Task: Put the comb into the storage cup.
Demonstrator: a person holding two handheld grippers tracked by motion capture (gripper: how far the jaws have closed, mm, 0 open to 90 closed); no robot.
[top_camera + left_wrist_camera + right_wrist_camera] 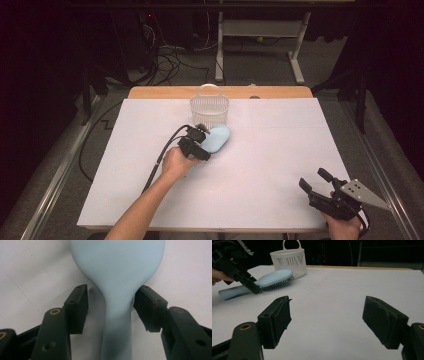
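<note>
A light blue hairbrush (218, 137) lies bristles down on the white table sheet, just in front of a white slotted basket (209, 108). My left gripper (204, 143) straddles the brush where the handle meets the head. In the left gripper view the brush (117, 267) runs up between the jaws of my left gripper (111, 303). There is a clear gap at the left pad, and the right pad sits right beside the handle, so the gripper is open. My right gripper (312, 179) rests open near the front right corner with nothing between its jaws (327, 315).
The right gripper view has the basket (288, 261) with its loop handle behind the brush (274, 276), and my left gripper (252, 285) over the brush handle. A wooden strip (150, 93) borders the table's far edge. Cables and a desk frame lie on the floor beyond.
</note>
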